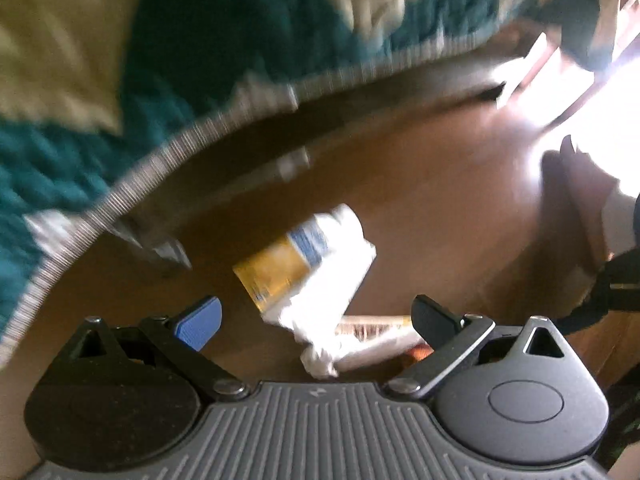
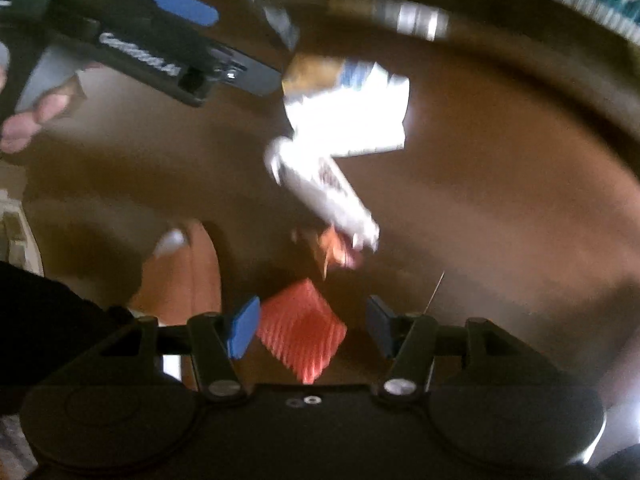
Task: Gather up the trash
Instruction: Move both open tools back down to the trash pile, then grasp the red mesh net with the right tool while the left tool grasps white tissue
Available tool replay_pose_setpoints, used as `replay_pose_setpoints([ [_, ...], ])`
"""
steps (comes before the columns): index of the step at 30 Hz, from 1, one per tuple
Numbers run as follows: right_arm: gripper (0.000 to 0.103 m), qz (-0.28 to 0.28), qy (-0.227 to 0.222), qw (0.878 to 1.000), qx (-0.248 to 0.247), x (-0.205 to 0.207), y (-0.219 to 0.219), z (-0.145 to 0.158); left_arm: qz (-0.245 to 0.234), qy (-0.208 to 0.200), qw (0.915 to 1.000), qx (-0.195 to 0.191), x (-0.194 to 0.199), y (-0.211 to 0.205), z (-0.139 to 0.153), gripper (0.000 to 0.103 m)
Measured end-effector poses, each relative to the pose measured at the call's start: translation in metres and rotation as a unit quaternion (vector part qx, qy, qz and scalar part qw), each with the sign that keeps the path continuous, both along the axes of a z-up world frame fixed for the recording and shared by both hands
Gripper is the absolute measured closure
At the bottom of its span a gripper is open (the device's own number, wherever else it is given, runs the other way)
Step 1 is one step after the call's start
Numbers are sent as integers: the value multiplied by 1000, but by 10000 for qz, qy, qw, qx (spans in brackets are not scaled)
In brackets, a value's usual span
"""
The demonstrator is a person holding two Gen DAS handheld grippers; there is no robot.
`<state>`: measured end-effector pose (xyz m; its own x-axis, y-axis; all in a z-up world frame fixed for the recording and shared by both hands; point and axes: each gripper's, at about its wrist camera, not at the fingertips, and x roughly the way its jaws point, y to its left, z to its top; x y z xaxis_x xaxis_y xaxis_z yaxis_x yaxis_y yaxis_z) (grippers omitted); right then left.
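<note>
A home bedroom: a teal-and-cream quilted bedspread [image 1: 168,60] hangs over a brown wooden floor [image 1: 420,184] strewn with litter.

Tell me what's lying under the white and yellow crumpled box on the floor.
A long white wrapper pokes out from under the white and yellow crumpled box, with an orange scrap at its far end. Anything else beneath is covered.

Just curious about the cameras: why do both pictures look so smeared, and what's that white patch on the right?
Left wrist view: motion blur smears the quilt; window glare burns out the right edge. Right wrist view: blurred too, white carton overexposed, floor dim.
</note>
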<state>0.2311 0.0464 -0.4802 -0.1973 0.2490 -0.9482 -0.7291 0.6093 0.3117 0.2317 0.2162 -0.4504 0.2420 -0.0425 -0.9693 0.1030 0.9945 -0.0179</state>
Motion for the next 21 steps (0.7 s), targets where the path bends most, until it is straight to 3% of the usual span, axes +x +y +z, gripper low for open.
replay_pose_setpoints([
  [6,45,447,492,9973,-310,-19,6,-59,-830,156,9962,214,-20,-22,-57,2],
  [9,45,276,760,9960,-379,-19,8,-81,-1256,102,9913,385,-26,-34,-76,2],
  [14,45,-11,1083,9931,-442,-16,10,-108,-1918,97,9794,631,-31,-52,-104,16],
  [18,47,-151,1258,9903,-568,-14,9,-122,-2151,124,9737,737,-34,-53,-120,17],
  [21,47,-223,1256,9888,-773,-13,9,-132,-2243,191,9709,824,-36,-53,-129,30],
])
